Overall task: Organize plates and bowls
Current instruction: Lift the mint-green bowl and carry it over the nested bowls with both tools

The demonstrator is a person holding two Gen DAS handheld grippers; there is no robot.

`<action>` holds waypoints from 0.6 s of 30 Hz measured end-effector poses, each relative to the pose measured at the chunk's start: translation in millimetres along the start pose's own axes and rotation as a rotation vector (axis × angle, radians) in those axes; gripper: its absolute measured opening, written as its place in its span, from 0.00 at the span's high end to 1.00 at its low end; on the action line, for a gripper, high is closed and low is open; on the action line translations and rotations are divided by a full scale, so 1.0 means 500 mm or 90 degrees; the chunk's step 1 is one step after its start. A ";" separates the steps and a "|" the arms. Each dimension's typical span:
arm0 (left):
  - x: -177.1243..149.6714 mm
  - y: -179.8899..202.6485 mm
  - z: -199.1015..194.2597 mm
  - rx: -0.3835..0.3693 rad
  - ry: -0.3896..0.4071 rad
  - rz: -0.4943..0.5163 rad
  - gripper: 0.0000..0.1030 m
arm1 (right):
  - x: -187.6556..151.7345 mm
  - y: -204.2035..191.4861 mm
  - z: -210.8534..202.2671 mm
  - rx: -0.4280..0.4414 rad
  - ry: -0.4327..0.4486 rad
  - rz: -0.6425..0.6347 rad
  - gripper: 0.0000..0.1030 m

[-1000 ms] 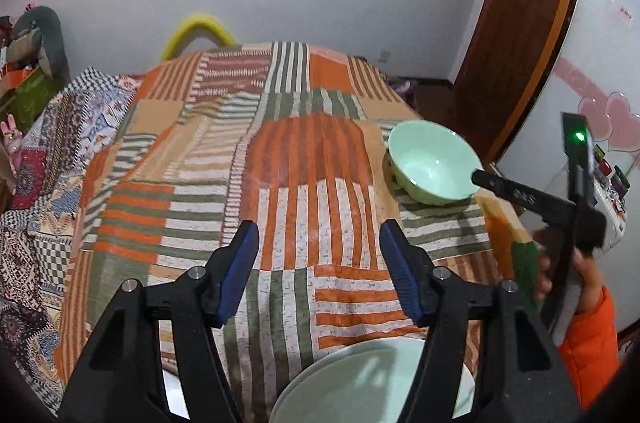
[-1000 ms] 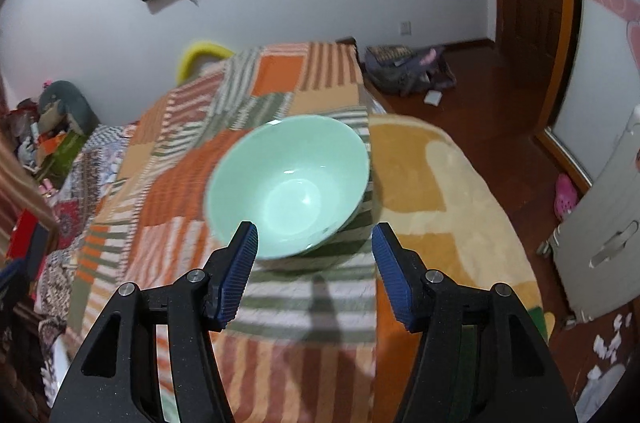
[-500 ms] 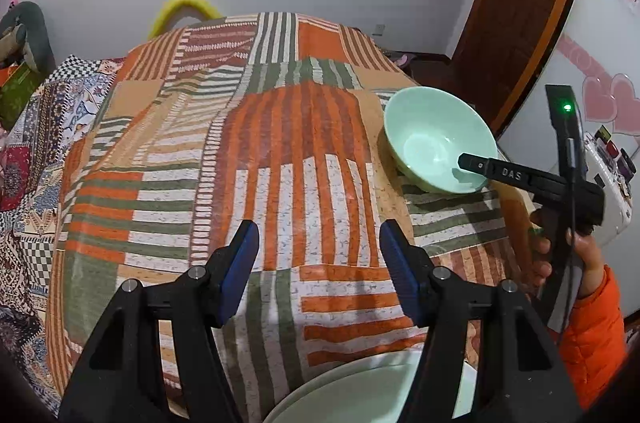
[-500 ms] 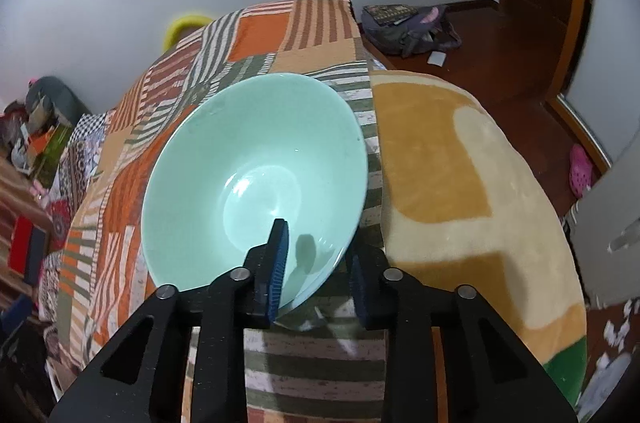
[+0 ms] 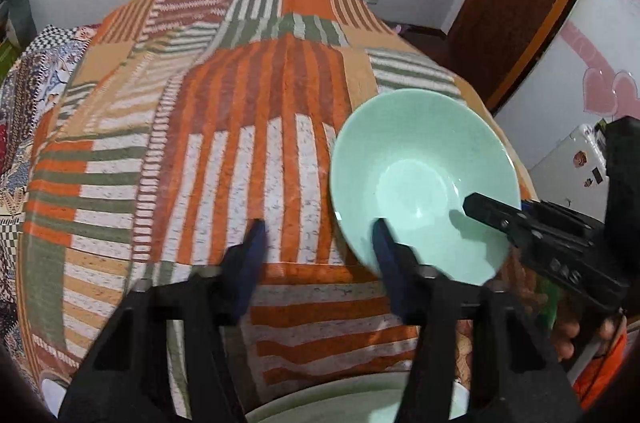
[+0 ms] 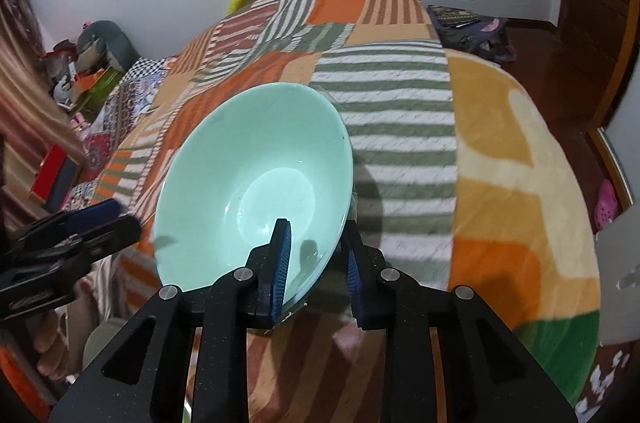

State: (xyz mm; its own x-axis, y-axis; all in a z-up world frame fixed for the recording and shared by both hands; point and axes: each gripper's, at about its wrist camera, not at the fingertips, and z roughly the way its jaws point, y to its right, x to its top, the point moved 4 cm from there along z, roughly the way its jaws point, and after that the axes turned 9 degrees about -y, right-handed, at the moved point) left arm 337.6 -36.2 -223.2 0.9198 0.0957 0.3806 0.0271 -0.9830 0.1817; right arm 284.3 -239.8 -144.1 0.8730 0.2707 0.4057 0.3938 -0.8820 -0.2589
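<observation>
Patchwork blanket [image 6: 384, 127]; right hand-held gripper [image 6: 316, 263] apparently pinches tilted bowl [image 6: 248, 183].

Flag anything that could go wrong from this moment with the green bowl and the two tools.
1. The right tool pinches the green bowl by one rim edge only; the bowl looks tilted, so it may pivot or slip out.
2. The left tool has been closing beside the bowl with nothing between its pads; it could knock the rim.
3. The striped blanket is soft, so a set-down bowl may tip.
</observation>
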 end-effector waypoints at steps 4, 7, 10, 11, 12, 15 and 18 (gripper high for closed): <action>0.004 0.020 0.029 -0.001 -0.016 0.018 0.75 | -0.008 -0.004 0.006 0.014 -0.009 -0.004 0.77; 0.006 0.035 0.039 0.005 -0.018 0.033 0.83 | -0.005 -0.006 0.012 0.020 -0.009 0.004 0.77; 0.006 0.042 0.040 0.018 -0.010 0.044 0.84 | -0.001 -0.005 0.017 0.016 -0.012 0.017 0.77; 0.005 0.042 0.039 0.017 -0.012 0.044 0.85 | -0.001 -0.006 0.016 0.013 -0.012 0.019 0.77; 0.003 0.040 0.038 0.012 -0.016 0.042 0.88 | -0.004 -0.008 0.013 0.011 -0.011 0.019 0.77; 0.000 0.033 0.032 -0.006 -0.024 0.029 0.88 | -0.005 -0.011 -0.001 0.007 -0.002 0.022 0.77; -0.009 0.035 0.008 -0.005 -0.010 0.028 0.88 | -0.007 -0.015 -0.011 0.013 0.004 0.027 0.77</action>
State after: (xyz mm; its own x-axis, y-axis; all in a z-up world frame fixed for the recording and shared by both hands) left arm 335.4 -54.5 -225.6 0.9258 0.0503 0.3746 -0.0165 -0.9848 0.1730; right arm 276.7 -236.4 -138.7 0.8874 0.2302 0.3994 0.3620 -0.8845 -0.2944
